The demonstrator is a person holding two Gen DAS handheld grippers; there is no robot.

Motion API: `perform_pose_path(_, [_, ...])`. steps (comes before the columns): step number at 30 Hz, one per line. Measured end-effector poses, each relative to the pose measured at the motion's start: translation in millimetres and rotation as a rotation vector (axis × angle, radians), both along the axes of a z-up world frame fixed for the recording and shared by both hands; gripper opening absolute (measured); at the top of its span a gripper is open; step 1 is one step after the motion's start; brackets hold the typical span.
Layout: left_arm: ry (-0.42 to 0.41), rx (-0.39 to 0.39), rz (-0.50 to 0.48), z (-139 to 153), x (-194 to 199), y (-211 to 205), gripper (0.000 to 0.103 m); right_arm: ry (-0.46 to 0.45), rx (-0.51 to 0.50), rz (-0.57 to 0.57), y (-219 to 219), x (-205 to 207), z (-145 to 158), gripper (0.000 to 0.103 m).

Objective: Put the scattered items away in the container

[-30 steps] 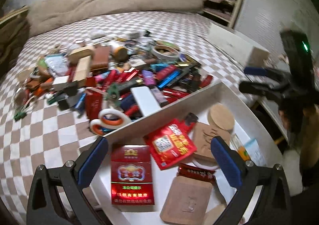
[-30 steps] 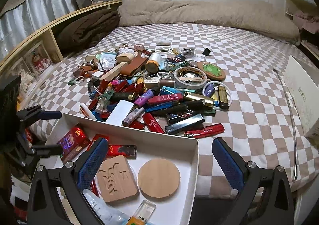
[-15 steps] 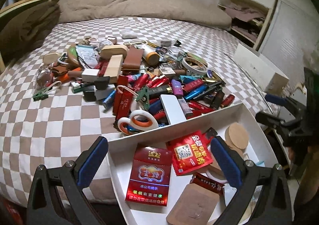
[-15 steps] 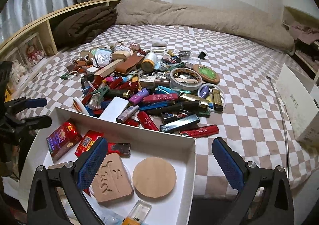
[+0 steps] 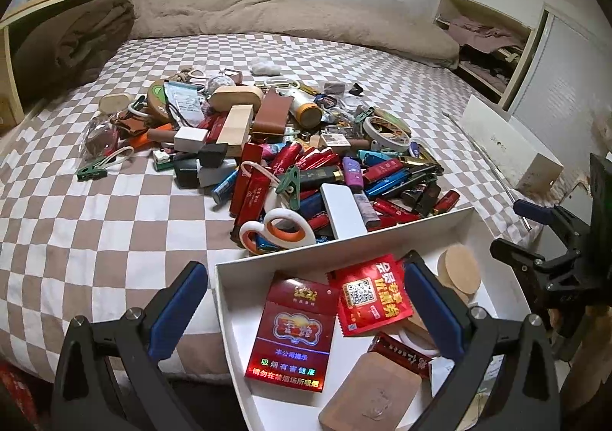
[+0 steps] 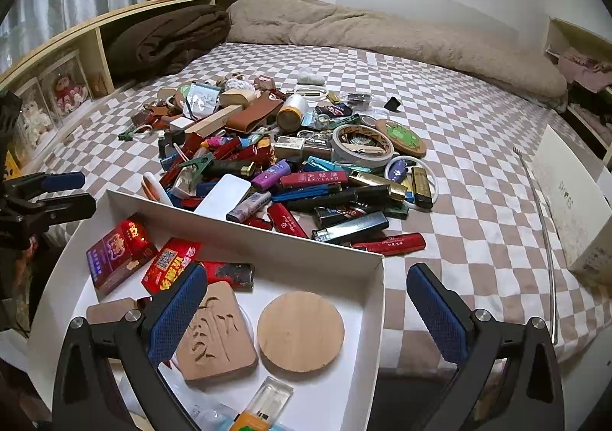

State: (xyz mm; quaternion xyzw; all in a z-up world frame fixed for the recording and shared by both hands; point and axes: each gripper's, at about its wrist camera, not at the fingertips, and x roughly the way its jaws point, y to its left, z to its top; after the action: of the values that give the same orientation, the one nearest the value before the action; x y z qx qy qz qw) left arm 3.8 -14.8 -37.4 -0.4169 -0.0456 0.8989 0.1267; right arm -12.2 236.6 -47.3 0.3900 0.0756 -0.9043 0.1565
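Note:
A heap of scattered items (image 5: 306, 163) (image 6: 290, 163), mostly lighters, clips, tape and small boxes, lies on the checkered bed. Against its near side sits the white box (image 5: 344, 239) (image 6: 244, 228). The box holds a red cigarette pack (image 5: 292, 331), a red sachet (image 5: 371, 295), a round wooden coaster (image 6: 300, 331) and a carved wooden square (image 6: 214, 335). My left gripper (image 5: 304, 278) (image 6: 90, 194) hovers open over the box's left end, holding nothing. Over the box's right corner my right gripper (image 6: 306, 278) (image 5: 516, 230) is also open with nothing between its fingers.
Orange-handled scissors (image 5: 279, 228) and a white slab (image 5: 342, 211) rest against the box's far wall. A white shoebox (image 6: 570, 201) and a thin metal rod (image 6: 539, 209) lie at the bed's right edge. A beige duvet (image 6: 382, 37) lines the far side. A wooden shelf (image 6: 95, 29) runs along the left.
My left gripper has swung left and drawn back, so the heap sits more centrally in its view. The right gripper has shifted only slightly. Both stay open.

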Motion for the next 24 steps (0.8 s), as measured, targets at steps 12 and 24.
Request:
perform_pose_path(12, [0.023, -0.041, 0.023, 1, 3, 0, 0.103, 0.006, -0.020, 0.000, 8, -2, 0, 0.103])
perform_pose_path(24, [0.035, -0.073, 0.049, 5, 1, -7, 0.103, -0.009, -0.028, 0.005, 13, -17, 1, 0.103])
